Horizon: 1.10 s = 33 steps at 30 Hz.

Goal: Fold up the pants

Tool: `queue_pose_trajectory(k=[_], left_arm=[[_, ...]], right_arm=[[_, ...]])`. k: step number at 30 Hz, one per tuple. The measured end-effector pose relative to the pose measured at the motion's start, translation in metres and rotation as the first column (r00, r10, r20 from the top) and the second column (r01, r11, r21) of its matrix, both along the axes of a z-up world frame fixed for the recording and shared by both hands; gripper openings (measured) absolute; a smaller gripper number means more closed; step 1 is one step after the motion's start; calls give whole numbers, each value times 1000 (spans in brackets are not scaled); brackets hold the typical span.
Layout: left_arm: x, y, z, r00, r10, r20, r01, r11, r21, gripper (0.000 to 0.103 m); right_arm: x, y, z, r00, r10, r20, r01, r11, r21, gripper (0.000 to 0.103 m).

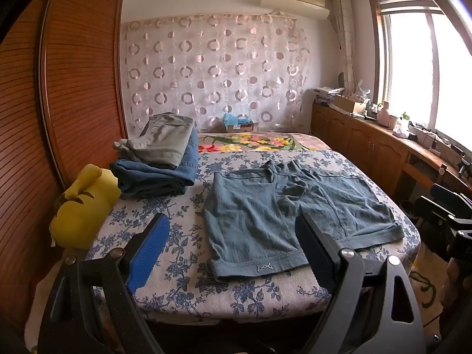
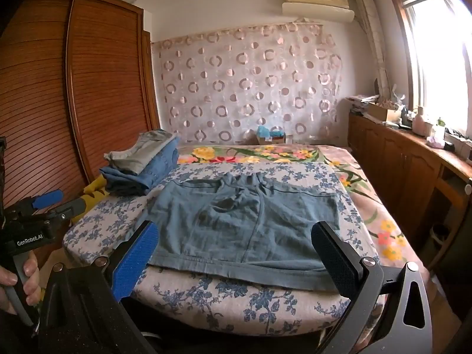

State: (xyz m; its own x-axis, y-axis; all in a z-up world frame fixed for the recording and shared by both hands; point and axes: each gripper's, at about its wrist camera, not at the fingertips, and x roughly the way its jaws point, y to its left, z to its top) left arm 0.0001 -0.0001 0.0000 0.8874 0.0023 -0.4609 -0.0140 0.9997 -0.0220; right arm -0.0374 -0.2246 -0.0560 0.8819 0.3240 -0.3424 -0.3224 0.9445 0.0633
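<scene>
Shorts (image 1: 295,215) lie spread flat on the bed (image 1: 183,277) near its front edge, no fold made yet; all folds are left for you. Left gripper (image 1: 233,253) and right gripper (image 2: 236,259) both gape wide, empty. Only the right view shows your hand (image 2: 28,277); only the left shows the yellow plush (image 1: 85,206) whole.

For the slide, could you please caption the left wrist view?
Open left tool hovers over blue shorts spread flat on the floral bed, beside a stack of folded clothes.
</scene>
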Motion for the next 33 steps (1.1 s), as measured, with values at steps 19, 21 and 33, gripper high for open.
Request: queue_pose_trajectory(k=[19,21,33], left_arm=[[0,0,0,1000,1,2,-1,1000,5,88],[0,0,0,1000,-1,3,1,1000,5,88],[0,0,0,1000,0,4,0,1000,6,88]], right_arm=[[4,2,-2,1000,1,-2,0,1000,2,103],[4,2,-2,1000,-1,-2,1,1000,3,103],[3,1,-2,1000,-1,-2,1,1000,3,103]])
